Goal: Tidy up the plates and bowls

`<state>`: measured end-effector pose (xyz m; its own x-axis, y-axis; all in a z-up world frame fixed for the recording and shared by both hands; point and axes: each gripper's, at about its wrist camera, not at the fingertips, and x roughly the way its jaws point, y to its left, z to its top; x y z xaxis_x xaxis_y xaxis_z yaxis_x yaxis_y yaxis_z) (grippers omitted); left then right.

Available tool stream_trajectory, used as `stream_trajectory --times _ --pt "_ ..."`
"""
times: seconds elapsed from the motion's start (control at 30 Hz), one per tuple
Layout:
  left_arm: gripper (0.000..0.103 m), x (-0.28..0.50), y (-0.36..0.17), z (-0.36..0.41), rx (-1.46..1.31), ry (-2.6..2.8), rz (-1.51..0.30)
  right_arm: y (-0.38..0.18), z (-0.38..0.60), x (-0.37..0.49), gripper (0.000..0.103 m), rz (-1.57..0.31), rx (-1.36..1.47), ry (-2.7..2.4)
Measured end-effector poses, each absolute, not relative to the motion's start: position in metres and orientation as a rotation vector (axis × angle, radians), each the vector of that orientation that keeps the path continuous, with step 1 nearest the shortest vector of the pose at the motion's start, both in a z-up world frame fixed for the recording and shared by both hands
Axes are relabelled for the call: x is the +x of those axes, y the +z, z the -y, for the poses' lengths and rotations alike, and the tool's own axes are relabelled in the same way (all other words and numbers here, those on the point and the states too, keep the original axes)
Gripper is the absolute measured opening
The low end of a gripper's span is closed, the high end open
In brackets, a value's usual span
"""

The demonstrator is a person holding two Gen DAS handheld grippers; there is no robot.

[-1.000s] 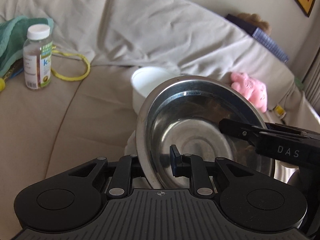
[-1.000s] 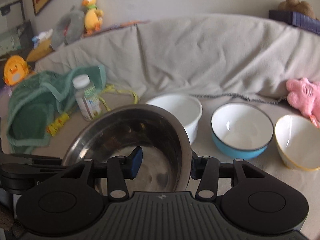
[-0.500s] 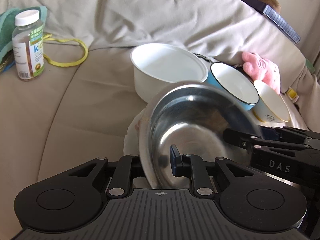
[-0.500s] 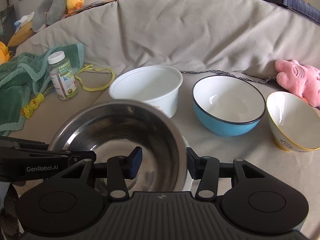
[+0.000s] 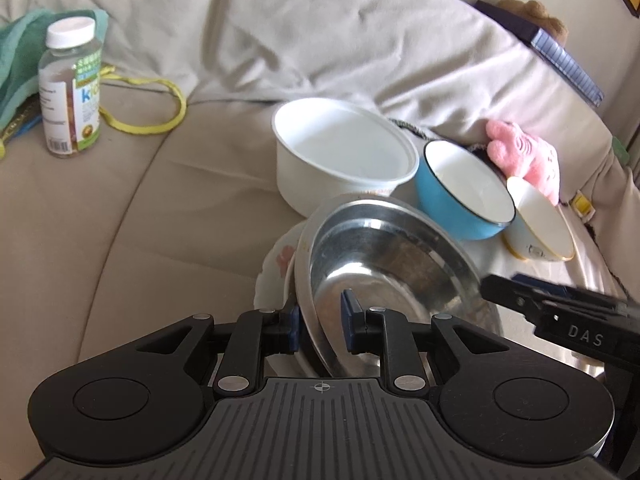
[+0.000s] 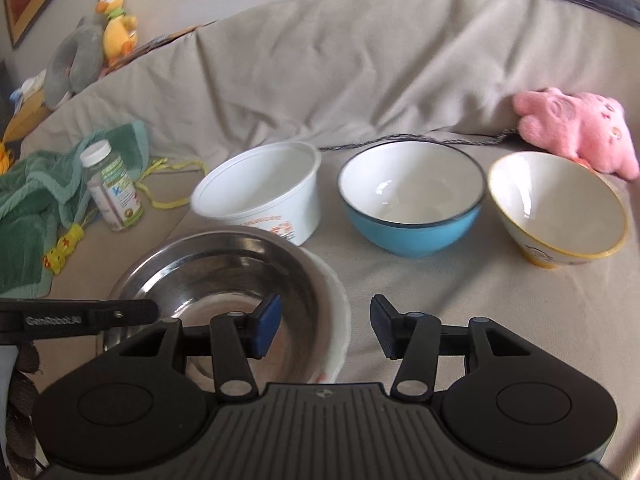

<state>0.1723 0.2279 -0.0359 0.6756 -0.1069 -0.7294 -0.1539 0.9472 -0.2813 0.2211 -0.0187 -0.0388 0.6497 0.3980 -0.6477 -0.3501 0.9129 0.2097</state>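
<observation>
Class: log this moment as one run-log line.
left gripper: shut on steel bowl | right gripper: open, astride bowl rim | steel bowl: on white plate

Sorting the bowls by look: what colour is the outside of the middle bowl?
Sky blue outside, white inside, with a dark rim: the middle bowl shows best in the right wrist view.

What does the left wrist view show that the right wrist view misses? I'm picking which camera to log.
Only the left wrist view shows the left hand-held gripper pinching the steel bowl's rim, plus a notebook on the sofa back. Only the right wrist view shows the right hand-held gripper open astride the rim of the white dish under the steel bowl, and a duck toy. Both show the white tub, blue bowl, yellow bowl, bottle and pink toy.
</observation>
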Motion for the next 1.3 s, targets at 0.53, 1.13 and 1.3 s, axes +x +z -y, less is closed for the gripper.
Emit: stream_trajectory --times 0.53,1.13,1.3 --pt "0.027 0.194 -0.001 -0.168 -0.339 -0.115 -0.726 -0.053 0.132 0.214 0.053 -0.734 0.221 0.207" --pt "0.027 0.283 -0.025 0.008 -0.387 -0.241 -0.757 -0.055 0.271 0.267 0.053 -0.634 0.423 0.080" --pt "0.027 0.308 -0.006 0.033 -0.154 -0.341 -0.764 -0.056 0.264 0.299 0.053 -0.664 0.477 0.125"
